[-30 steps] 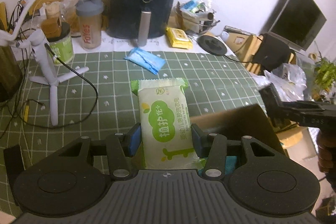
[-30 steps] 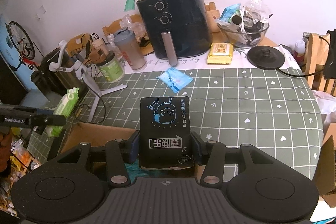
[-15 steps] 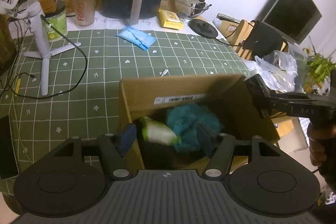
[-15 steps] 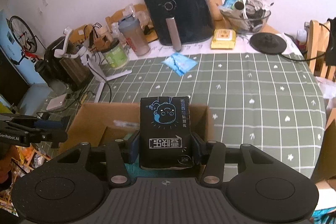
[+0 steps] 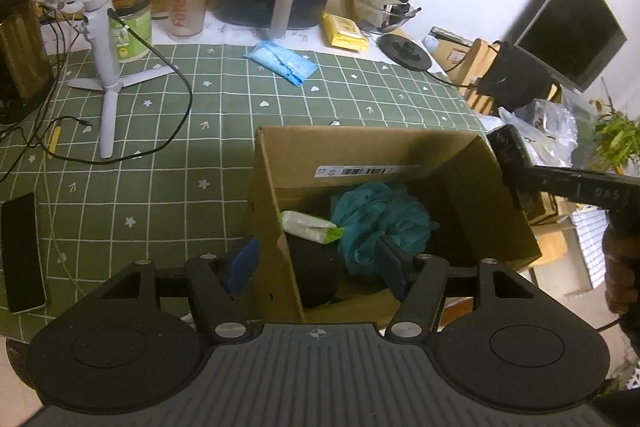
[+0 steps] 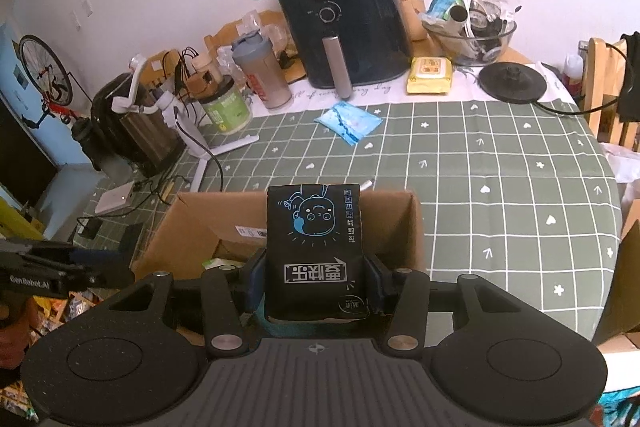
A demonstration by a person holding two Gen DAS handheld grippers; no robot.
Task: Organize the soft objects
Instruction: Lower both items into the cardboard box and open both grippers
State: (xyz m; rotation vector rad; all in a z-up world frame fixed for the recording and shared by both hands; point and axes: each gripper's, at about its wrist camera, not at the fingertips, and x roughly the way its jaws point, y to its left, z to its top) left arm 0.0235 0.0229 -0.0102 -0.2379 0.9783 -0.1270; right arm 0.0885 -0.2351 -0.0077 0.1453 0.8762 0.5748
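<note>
The left gripper (image 5: pixel 316 263) is hovering with fingers apart over the cardboard box (image 5: pixel 472 179), while the right gripper (image 6: pixel 316 285) is clamping a black pack (image 6: pixel 314 247).

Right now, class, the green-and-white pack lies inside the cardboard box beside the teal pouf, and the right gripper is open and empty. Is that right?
Not quite. The right gripper is not empty: in the right wrist view it is shut on the black pack. The rest holds: the left wrist view shows the green-and-white pack inside the cardboard box beside the teal pouf.
</note>
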